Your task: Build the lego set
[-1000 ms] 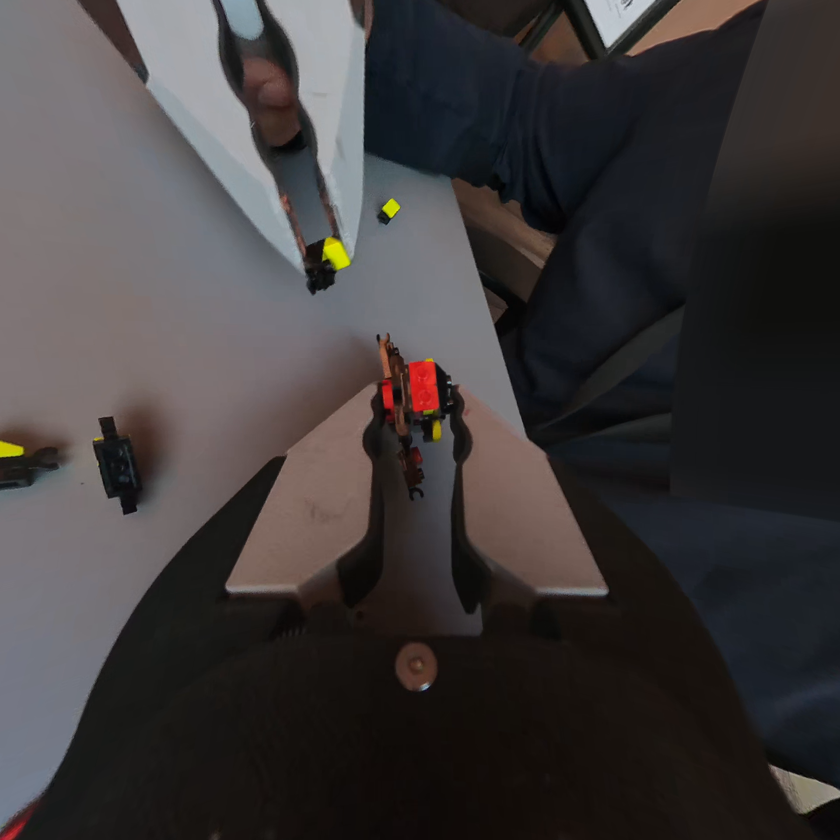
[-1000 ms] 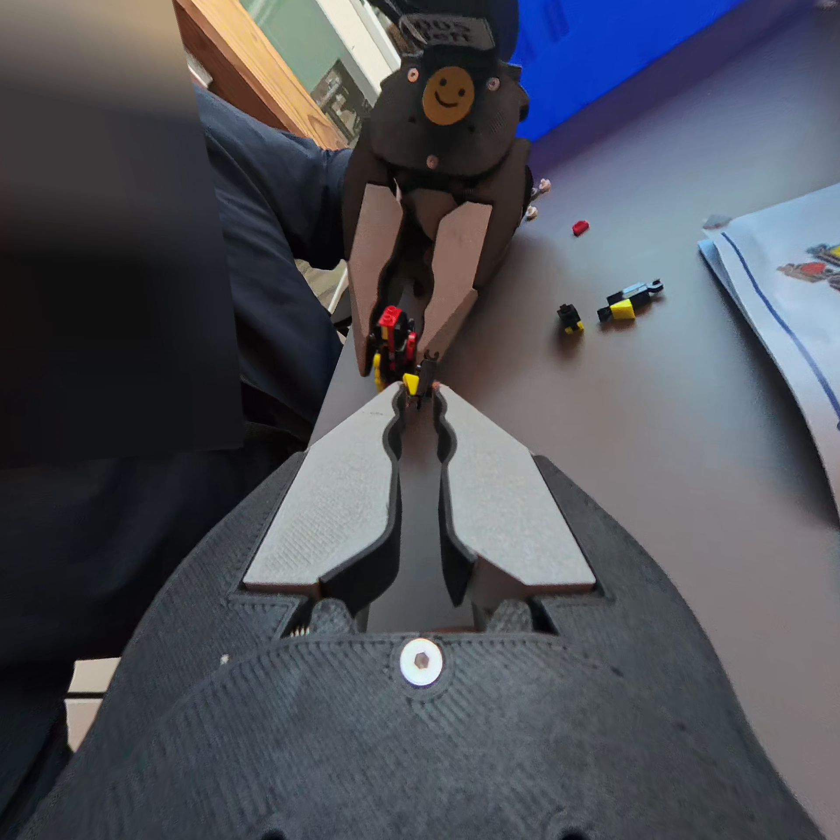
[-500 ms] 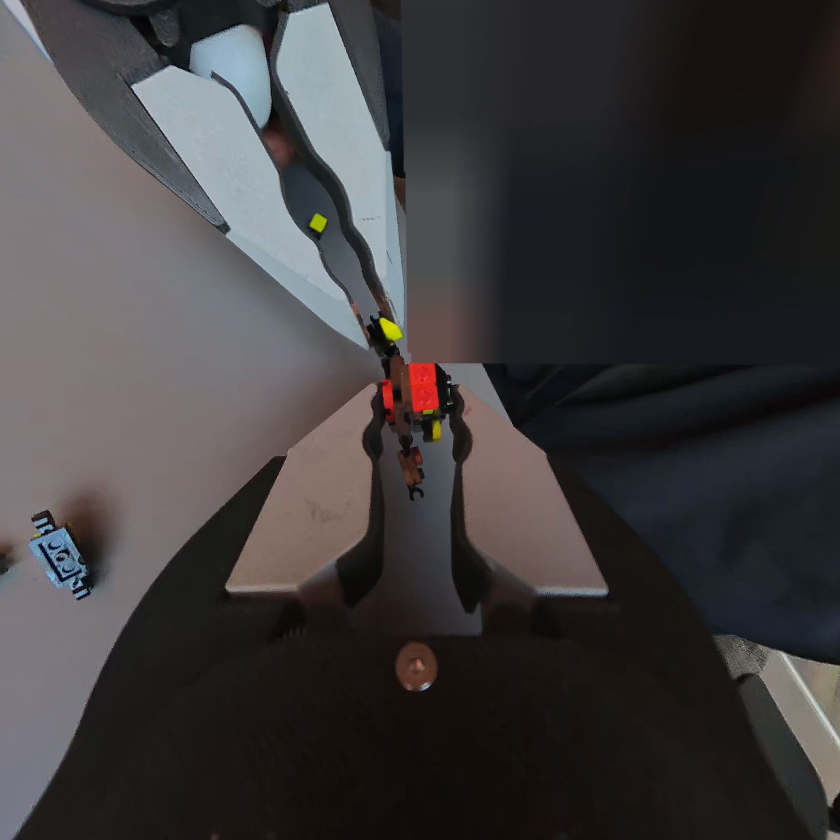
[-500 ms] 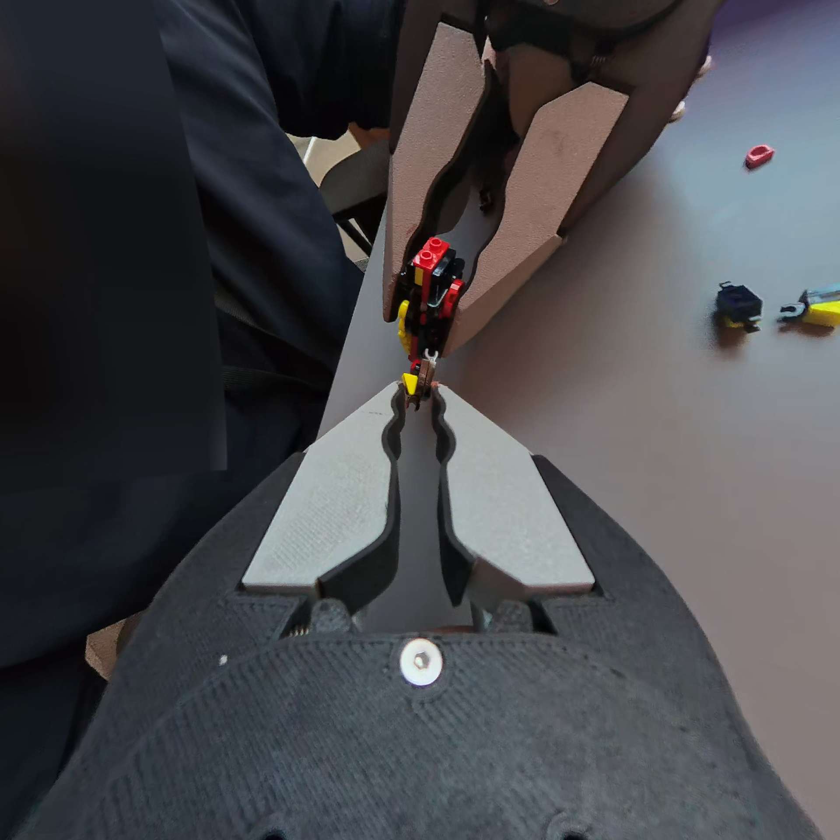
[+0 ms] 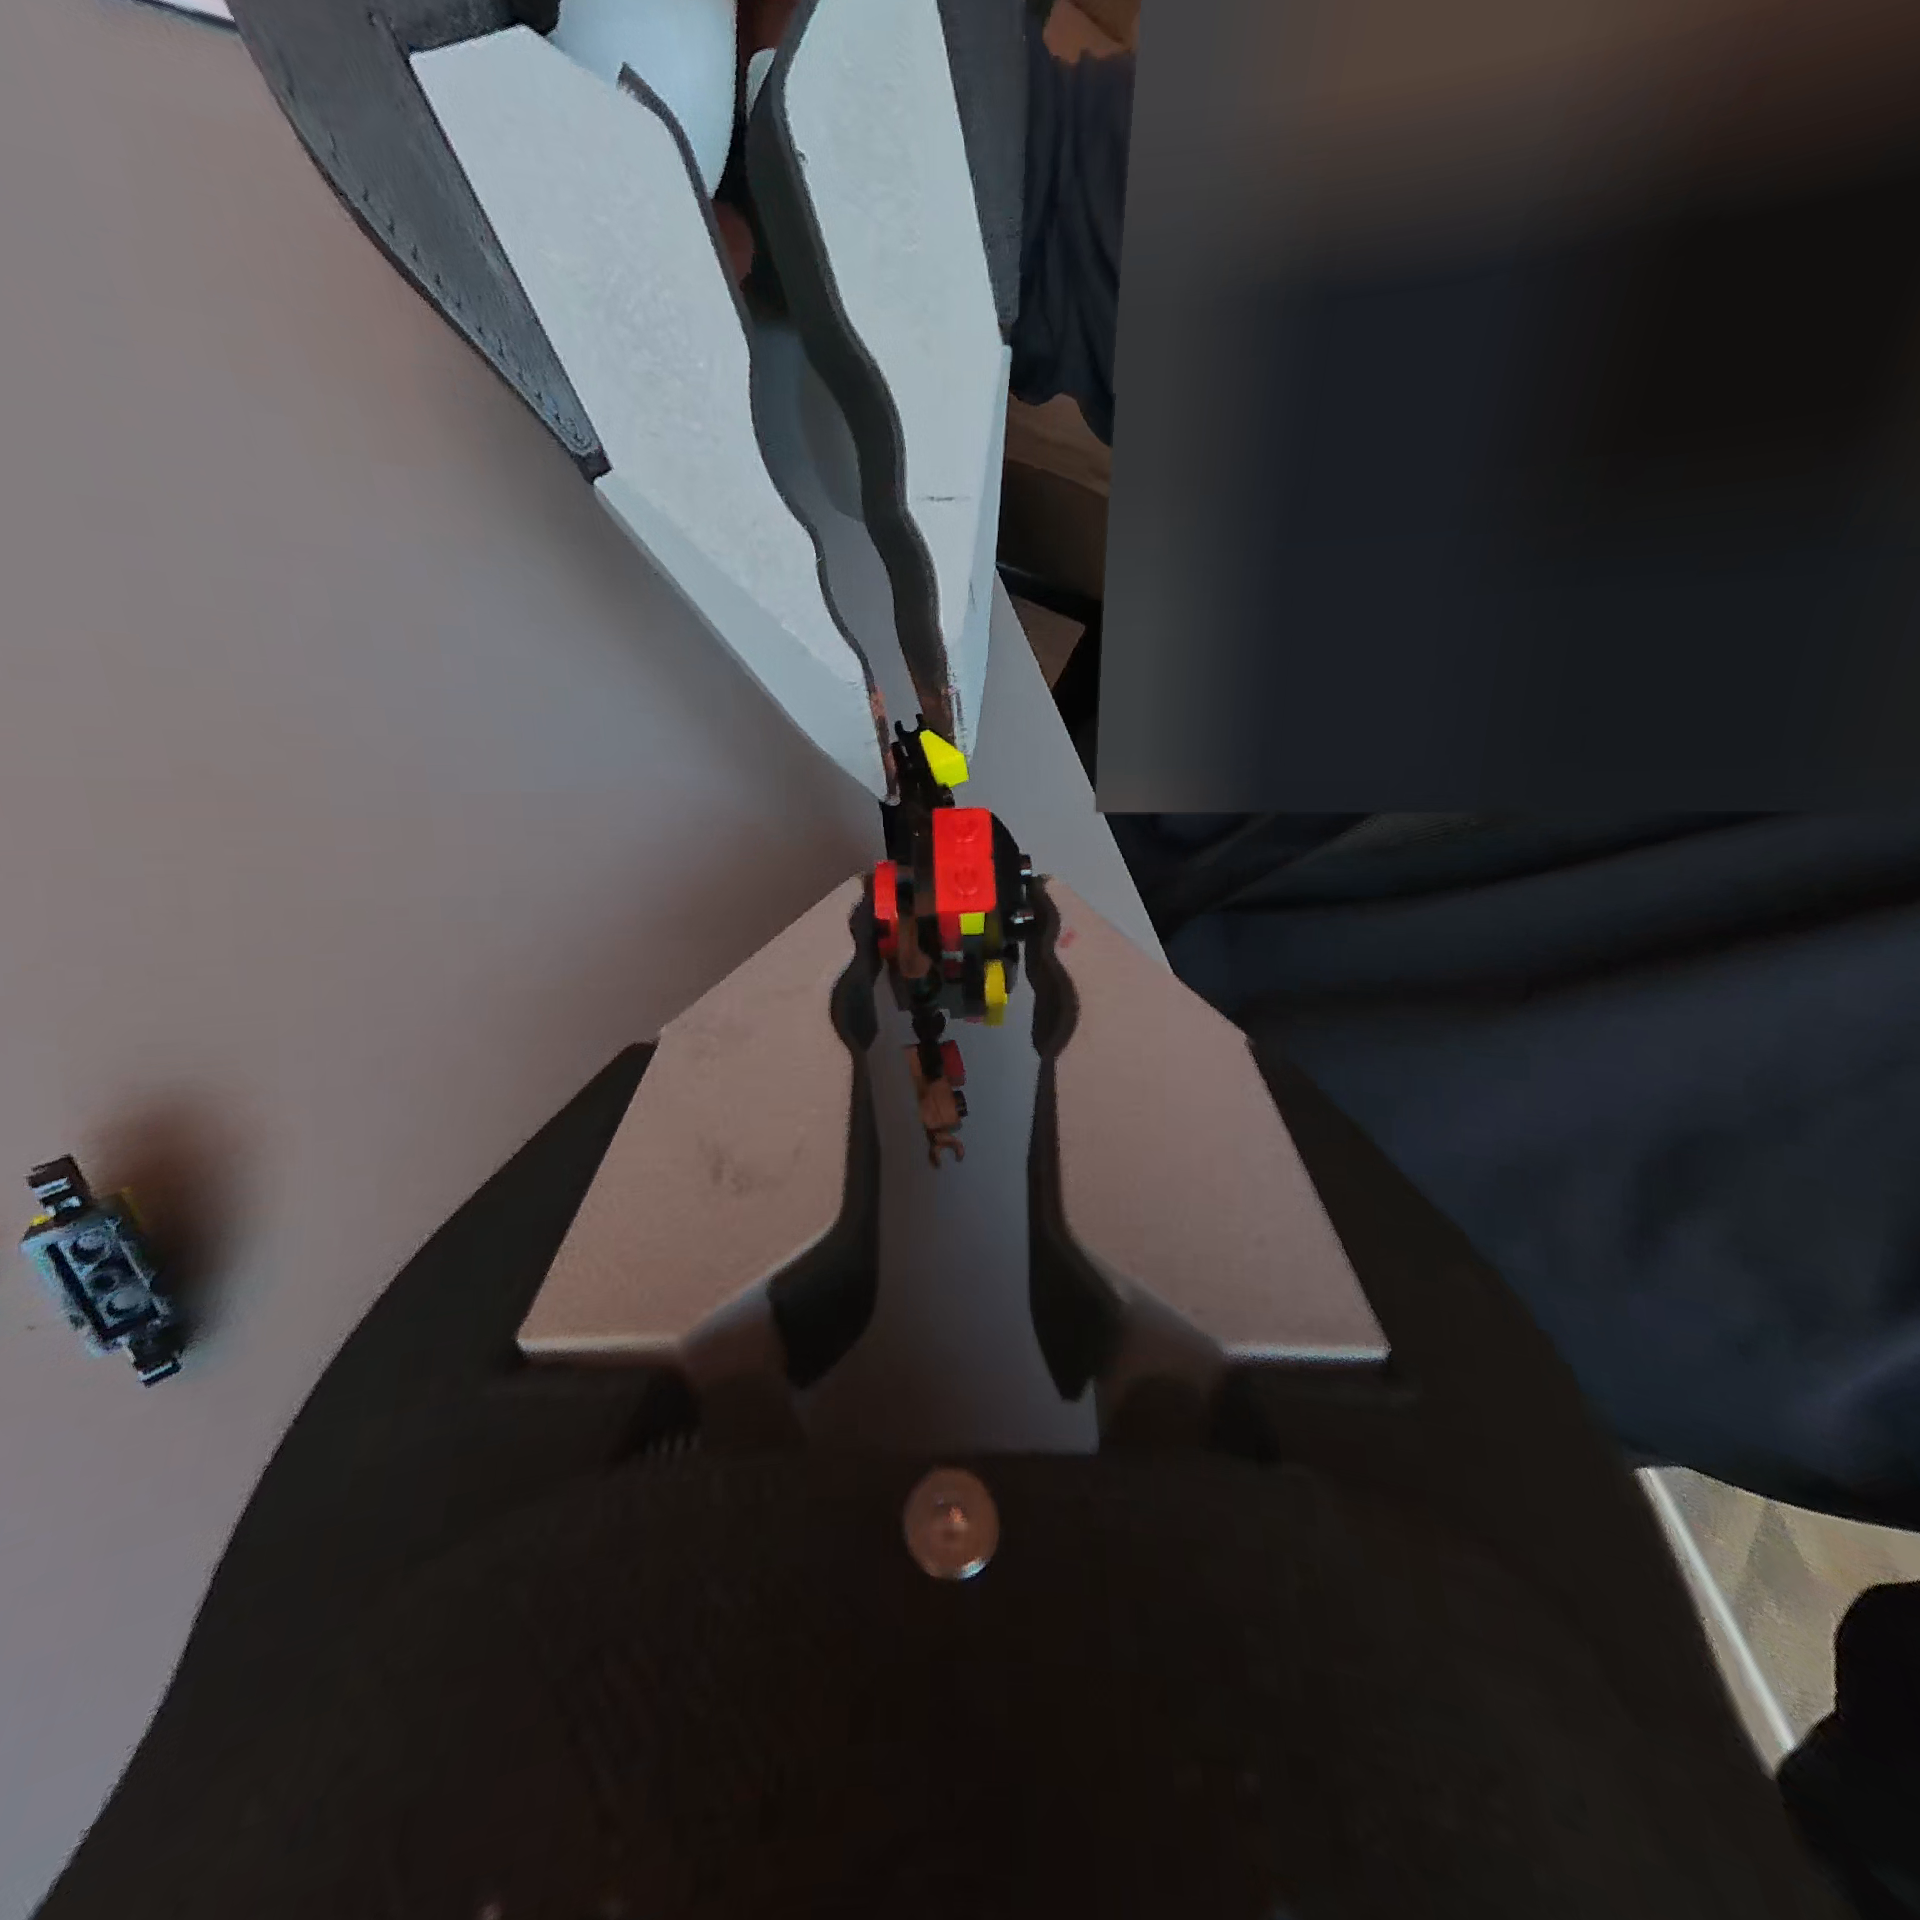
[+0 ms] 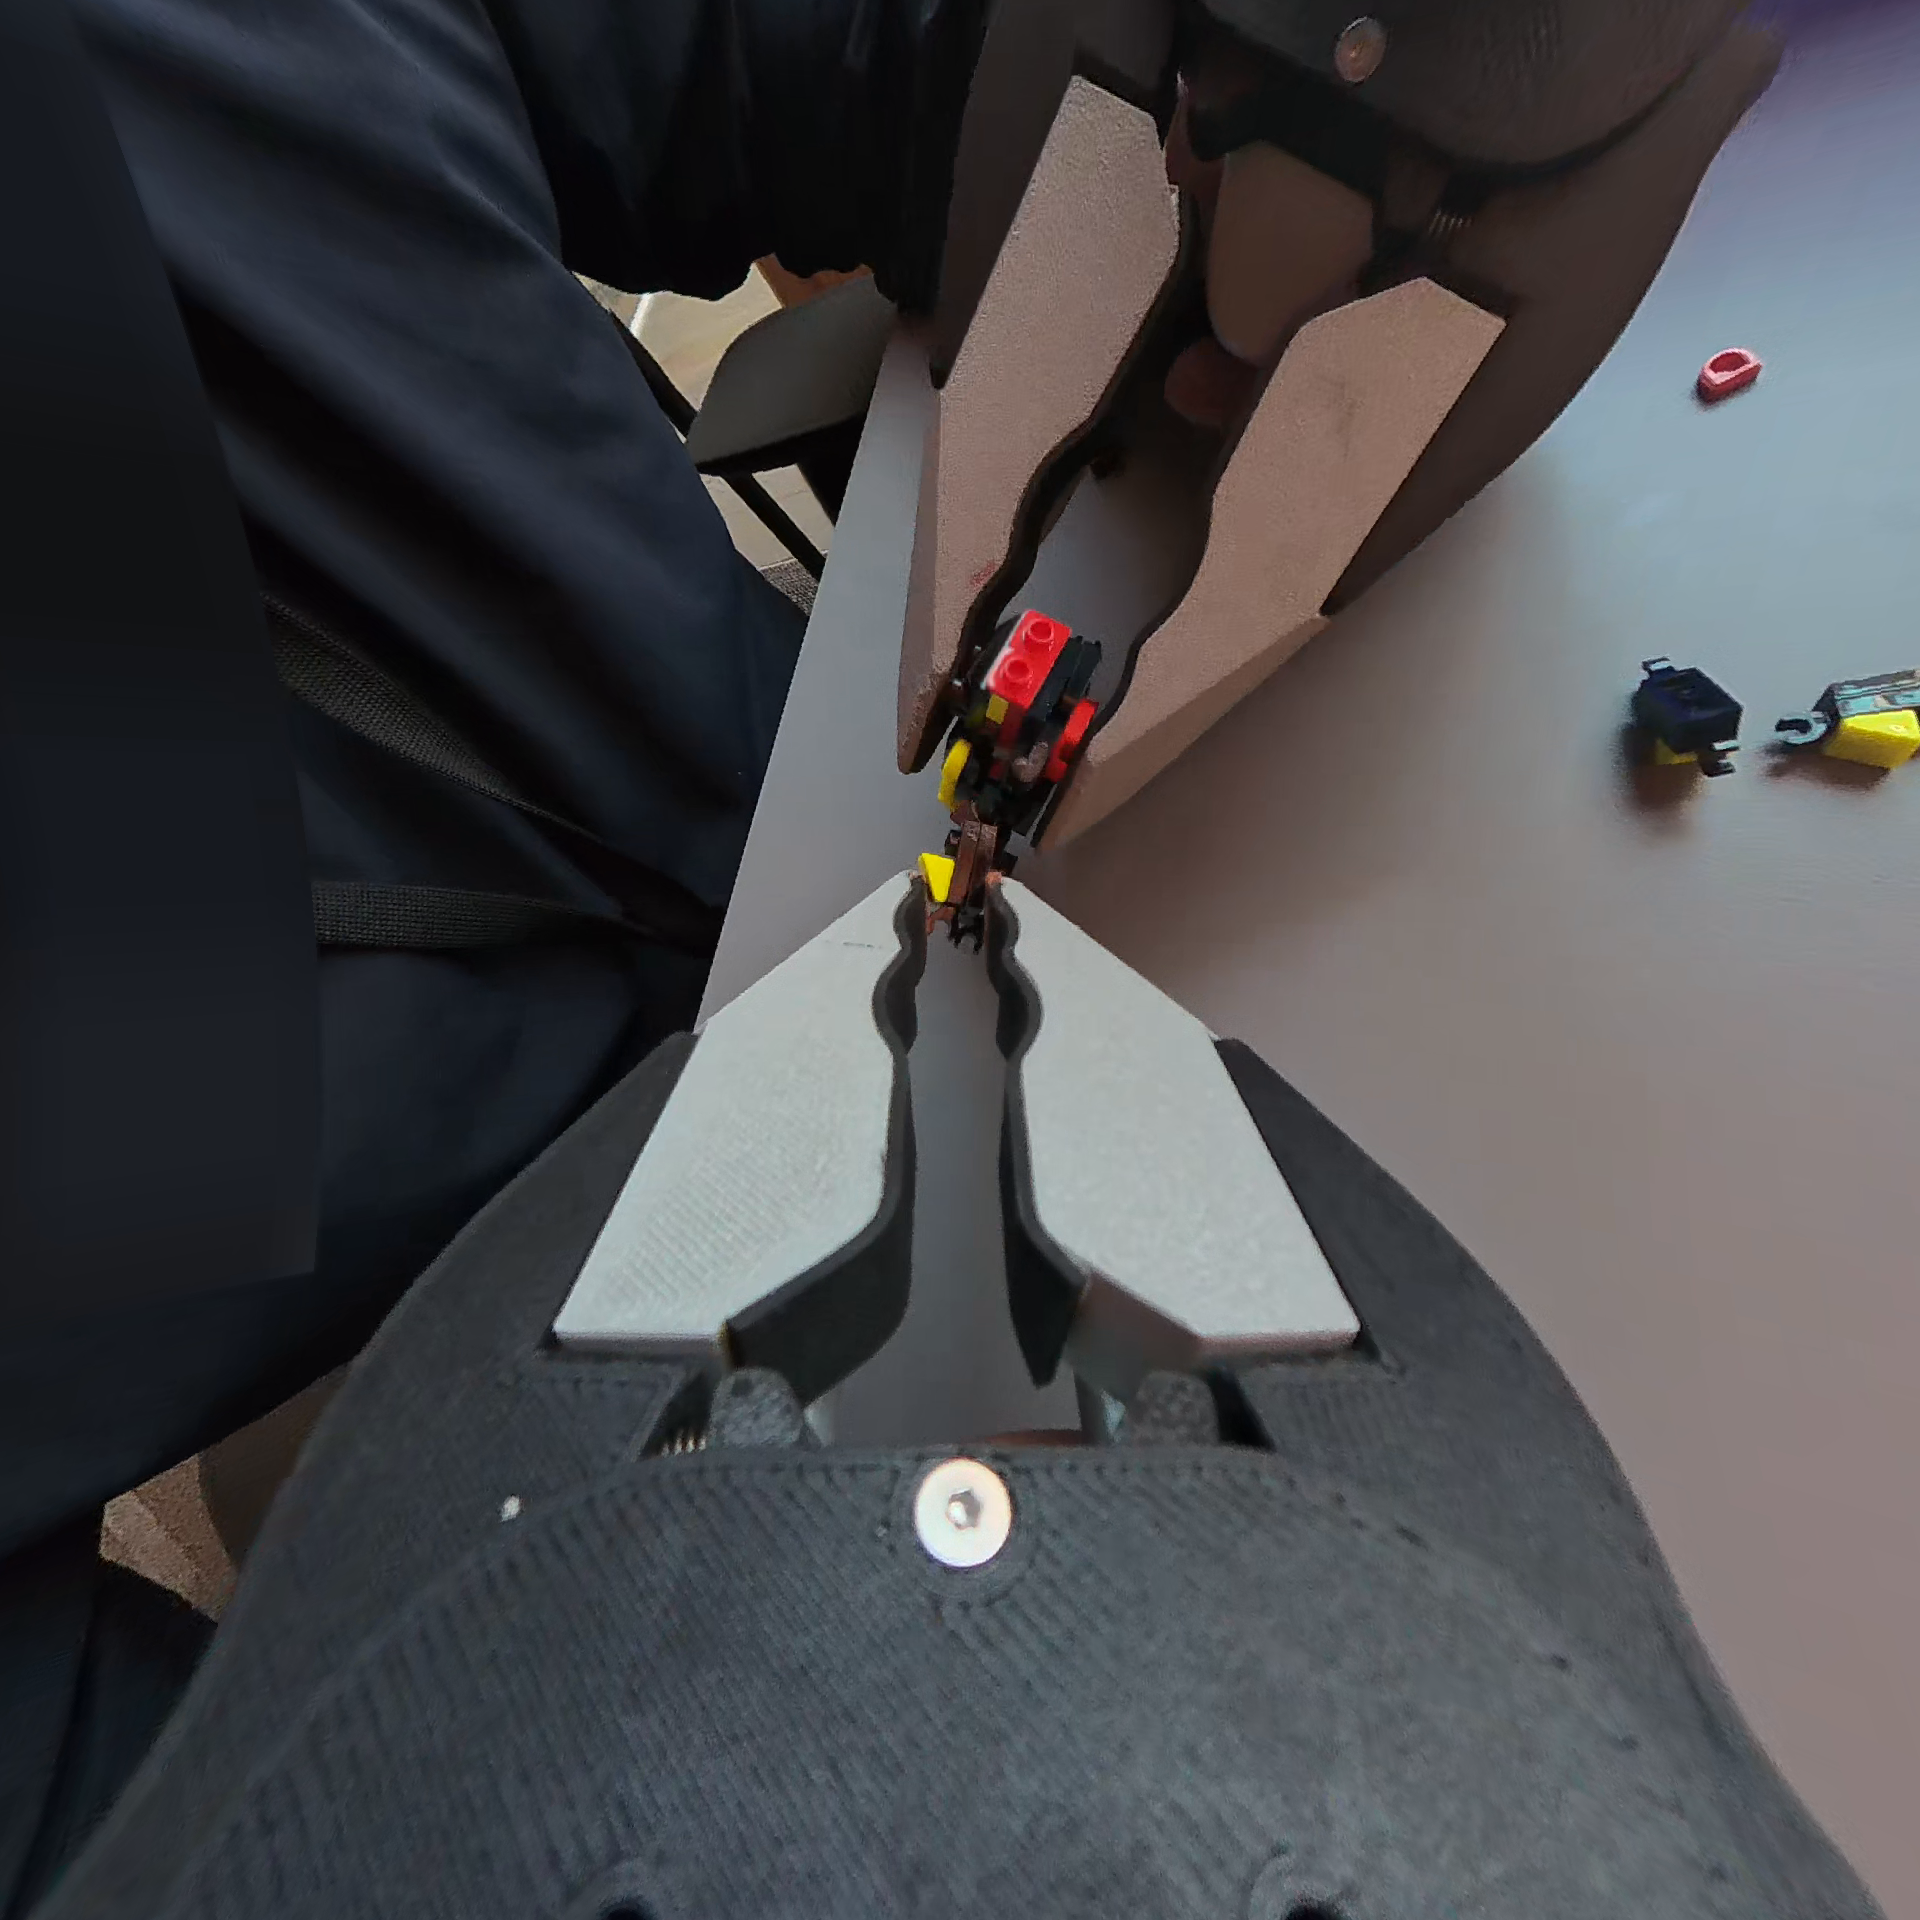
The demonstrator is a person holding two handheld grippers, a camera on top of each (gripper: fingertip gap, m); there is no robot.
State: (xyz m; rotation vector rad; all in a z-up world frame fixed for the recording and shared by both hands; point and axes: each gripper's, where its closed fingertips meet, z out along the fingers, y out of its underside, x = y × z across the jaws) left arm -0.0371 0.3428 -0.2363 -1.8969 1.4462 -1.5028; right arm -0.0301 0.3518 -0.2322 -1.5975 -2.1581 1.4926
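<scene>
Right wrist view first: your right gripper (image 6: 956, 904) is pinched down to a sliver, and between its tips sits a small black clip piece with a yellow wedge (image 6: 936, 875) on it. That piece is nose to nose with the brown arm sticking out of the red, black and yellow lego model (image 6: 1018, 717) at twelve o'clock. Whether the two are already mated, I can't tell; they look touching at least.

Left wrist view: your left gripper (image 5: 951, 935) is clamped across the model's body, jaws only as wide as the build itself, red bricks up top and a brown limb dangling back toward the camera. The model hangs right over the near edge of the table (image 5: 312, 623), not resting on it.

So you're on the joining step, I'd say: snapping that yellow-tipped clip onto the model's arm. Next move calls for a straight, gentle push along the arm's line while the left hand holds rigid. Twist and that thin brown joint could pop.

Farther out, at two o'clock in the right view, a dark blue piece (image 6: 1683, 717), a yellow and grey piece (image 6: 1865, 727) and a small red piece (image 6: 1730, 374) wait on the table.
</scene>
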